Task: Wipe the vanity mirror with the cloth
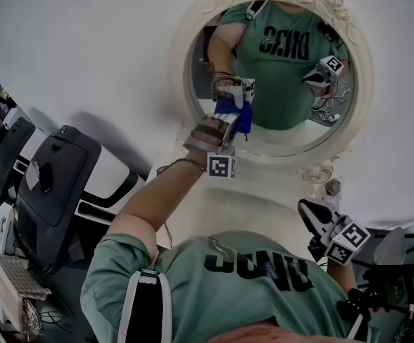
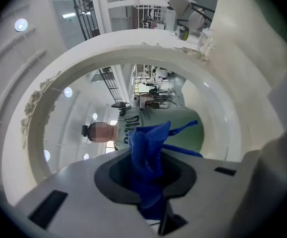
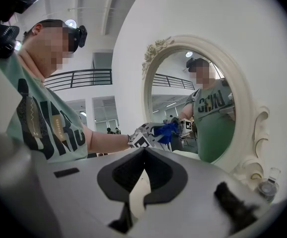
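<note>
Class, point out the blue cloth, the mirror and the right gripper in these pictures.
blue cloth [image 2: 148,155], left gripper view, on its bunched middle.
mirror [image 1: 292,147], head view, on the lower rim of its white frame.
right gripper [image 1: 307,207], head view, at the tips of its dark fingers.

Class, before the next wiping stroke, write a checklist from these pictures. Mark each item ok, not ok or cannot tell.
1. Cloth clamped in the left gripper: ok, the jaws are shut on it.
2. Cloth against the mirror glass: ok, it meets its own reflection.
3. Cloth spread flat for wiping: not ok, it is bunched.
4. Right gripper clear of the glass: ok, it is held low, shut on nothing.
5. Small jar out of the stroke's path: ok, it stands below the frame.
6. Which parts of the glass are already clean: cannot tell.
</note>
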Demonstrator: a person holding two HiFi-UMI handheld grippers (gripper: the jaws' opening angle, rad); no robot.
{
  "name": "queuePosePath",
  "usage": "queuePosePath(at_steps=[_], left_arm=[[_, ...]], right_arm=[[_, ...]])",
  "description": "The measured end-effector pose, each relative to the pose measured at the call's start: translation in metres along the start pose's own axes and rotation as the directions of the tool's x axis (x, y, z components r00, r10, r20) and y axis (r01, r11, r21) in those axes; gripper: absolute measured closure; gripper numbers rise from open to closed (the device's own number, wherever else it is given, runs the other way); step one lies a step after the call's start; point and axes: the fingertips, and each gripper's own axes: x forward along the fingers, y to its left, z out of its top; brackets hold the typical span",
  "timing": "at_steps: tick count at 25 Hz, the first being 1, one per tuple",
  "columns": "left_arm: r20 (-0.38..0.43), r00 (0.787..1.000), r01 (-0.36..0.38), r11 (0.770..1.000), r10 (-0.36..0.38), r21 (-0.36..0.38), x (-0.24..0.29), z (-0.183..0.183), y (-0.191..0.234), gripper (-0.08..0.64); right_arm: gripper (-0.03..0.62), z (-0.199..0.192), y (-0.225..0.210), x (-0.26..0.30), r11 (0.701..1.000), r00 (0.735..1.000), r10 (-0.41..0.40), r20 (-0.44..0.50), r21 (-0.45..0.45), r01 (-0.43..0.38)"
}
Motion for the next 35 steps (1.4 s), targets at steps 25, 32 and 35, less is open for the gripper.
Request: queuePosePath(at_steps=[25, 32, 35], left_arm=[[-0.049, 0.899, 0.434, 0.901, -0.435, -0.027, -0.011, 0.003, -0.133, 0.477], [0.086, 0.994, -0.052, 0.986, 0.066, -0.160, -0.015, 0.038, 0.130, 0.477], [0.085, 0.961, -0.243, 0.952, 0.262, -0.186, -0.022, 0.038, 0.241, 0.477]], right_arm=[[0.588, 0.005, 0.001, -0.006, 1.000, 1.000, -0.011, 0.023, -0.008, 0.011], [0.588, 0.005, -0.001, -0.010, 1.000, 0.999, -0.017, 0.035, -0.002, 0.017], [0.588, 0.006, 0.001, -0.008, 1.000, 0.999, -0.008, 0.040, -0.007, 0.008]])
